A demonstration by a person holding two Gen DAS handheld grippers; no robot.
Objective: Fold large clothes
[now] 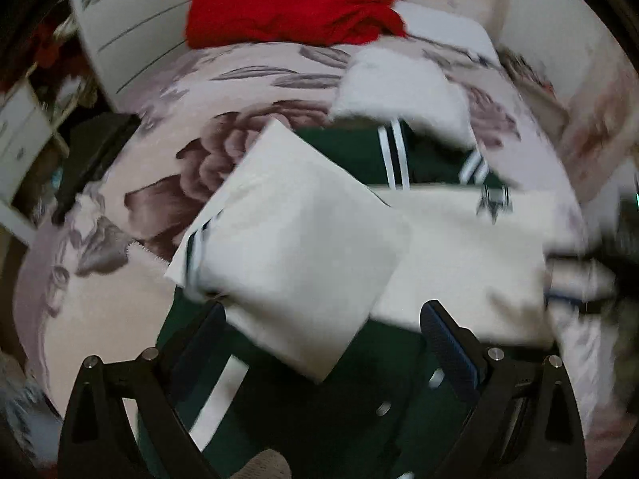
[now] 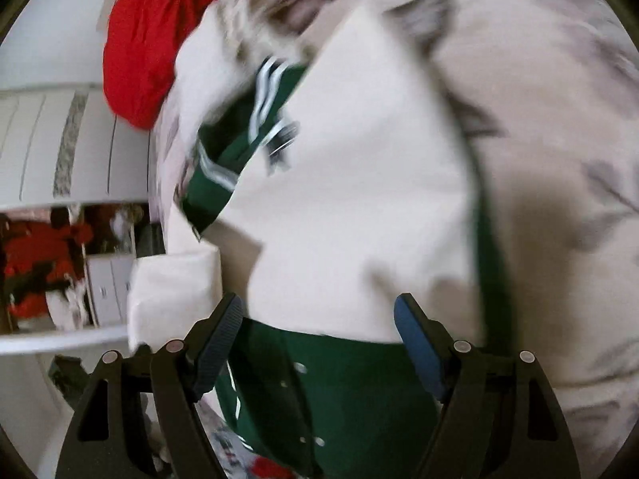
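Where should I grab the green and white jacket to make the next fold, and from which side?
Judging from the left wrist view, take the jacket by the loose corner of its folded white sleeve, which lies between the open left gripper fingers. Come from above on the near side; that corner sits raised over the green body.

Dark green jacket (image 1: 347, 151) w/ cream-white sleeves (image 1: 303, 231), white double stripes at collar and cuffs, silver snaps down the front, small dark-green emblem (image 1: 493, 203) on the cream. Bedspread (image 1: 120, 183) pale pink-beige w/ large mauve-brown rose and grey leaf print. Bright red garment (image 1: 295, 4) heaped at far end. Tongs black; pads (image 2: 419, 343) blue, ribbed.
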